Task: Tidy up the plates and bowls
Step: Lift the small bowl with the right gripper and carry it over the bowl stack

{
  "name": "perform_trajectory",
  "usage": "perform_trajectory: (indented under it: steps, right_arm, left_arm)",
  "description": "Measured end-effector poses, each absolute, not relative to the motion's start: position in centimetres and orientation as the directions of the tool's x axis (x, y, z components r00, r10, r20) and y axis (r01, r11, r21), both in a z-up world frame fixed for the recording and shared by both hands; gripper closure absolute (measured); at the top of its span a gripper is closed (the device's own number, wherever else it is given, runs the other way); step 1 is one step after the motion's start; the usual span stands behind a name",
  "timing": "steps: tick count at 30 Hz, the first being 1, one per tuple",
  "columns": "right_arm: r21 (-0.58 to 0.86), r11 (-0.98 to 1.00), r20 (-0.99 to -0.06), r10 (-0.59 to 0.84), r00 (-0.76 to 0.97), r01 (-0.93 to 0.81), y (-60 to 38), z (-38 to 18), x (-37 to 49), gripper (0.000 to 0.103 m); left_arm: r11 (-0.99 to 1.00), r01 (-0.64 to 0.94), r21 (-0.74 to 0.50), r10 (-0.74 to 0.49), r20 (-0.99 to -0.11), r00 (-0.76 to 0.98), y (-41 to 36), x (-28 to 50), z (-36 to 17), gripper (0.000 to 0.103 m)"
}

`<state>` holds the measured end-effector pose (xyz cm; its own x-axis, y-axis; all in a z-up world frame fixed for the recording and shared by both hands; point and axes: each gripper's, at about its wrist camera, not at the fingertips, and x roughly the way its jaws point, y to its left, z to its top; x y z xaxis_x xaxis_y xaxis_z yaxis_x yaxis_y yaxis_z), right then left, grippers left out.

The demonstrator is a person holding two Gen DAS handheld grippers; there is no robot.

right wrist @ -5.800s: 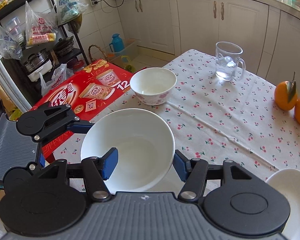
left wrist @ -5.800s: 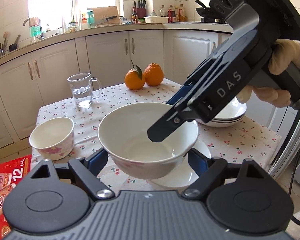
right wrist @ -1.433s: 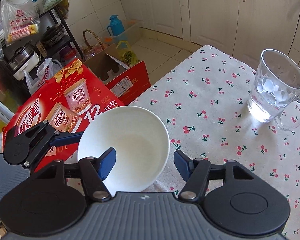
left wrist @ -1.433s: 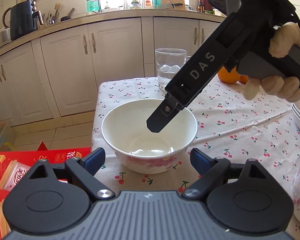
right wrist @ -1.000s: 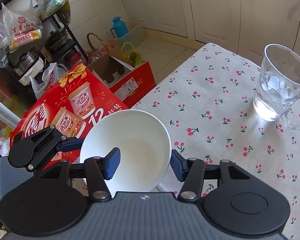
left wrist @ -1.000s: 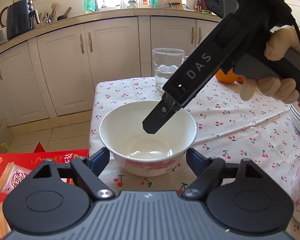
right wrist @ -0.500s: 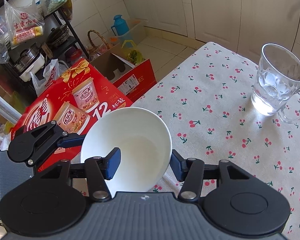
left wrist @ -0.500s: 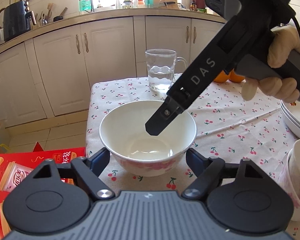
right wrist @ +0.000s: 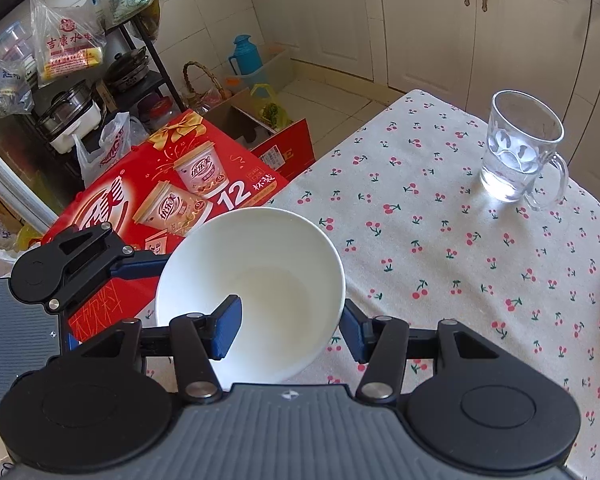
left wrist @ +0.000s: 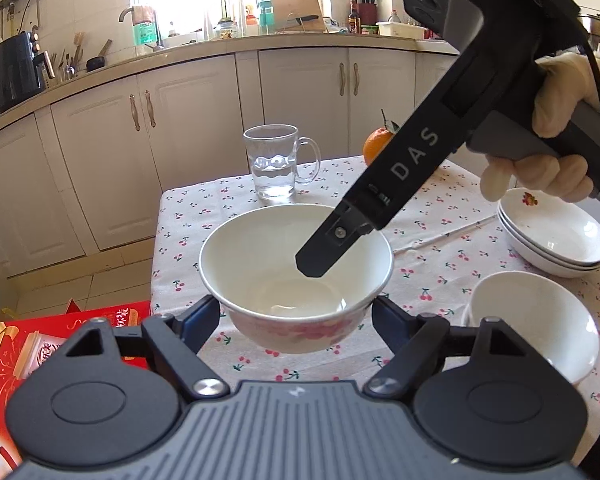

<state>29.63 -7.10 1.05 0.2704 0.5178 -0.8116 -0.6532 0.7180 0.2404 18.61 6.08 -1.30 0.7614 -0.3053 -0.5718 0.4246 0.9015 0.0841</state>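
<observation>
Table (left wrist: 452, 240), cherry-print cloth: carries all the crockery; its near-left corner lies under the work, with a red carton (right wrist: 148, 200) on the floor beyond the edge.

Stack of shallow plates (left wrist: 556, 236): far right, 2 or 3 nested; count unclear.

Second bowl (left wrist: 536, 320): white, just right of the left gripper, likely the nesting target.

Bowl (left wrist: 296, 276): white ceramic, glossy, pink floral band low on the outer wall, empty. It is lifted clear of the cloth over the table's near-left corner.

Left gripper (left wrist: 296, 320): jaws flank the bowl's lower wall; whether the pads press it cannot be told.

Right gripper (right wrist: 290, 328): pinches the bowl's rim (right wrist: 300, 372), 1 blue pad inside, 1 outside.

Glass mug (left wrist: 278, 168): holds water, stands behind the bowl, well apart. Orange (left wrist: 376, 146): farther back.

Risk, judged: a rim pinch on glazed ceramic may slip or let the bowl tilt; a drop here could fall past the table edge. Lowering it off-centre into the second bowl could chip either rim.
</observation>
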Motion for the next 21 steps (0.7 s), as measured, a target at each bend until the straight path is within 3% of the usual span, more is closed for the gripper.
perform_trajectory:
  steps: [21]
  right_arm:
    - [0.185, 0.750, -0.778, 0.507, 0.371, -0.635, -14.3, 5.6, 18.5, 0.043]
  left_arm:
    - [0.850, 0.518, 0.094, -0.396, -0.534, 0.747, 0.7, 10.4, 1.7, 0.020]
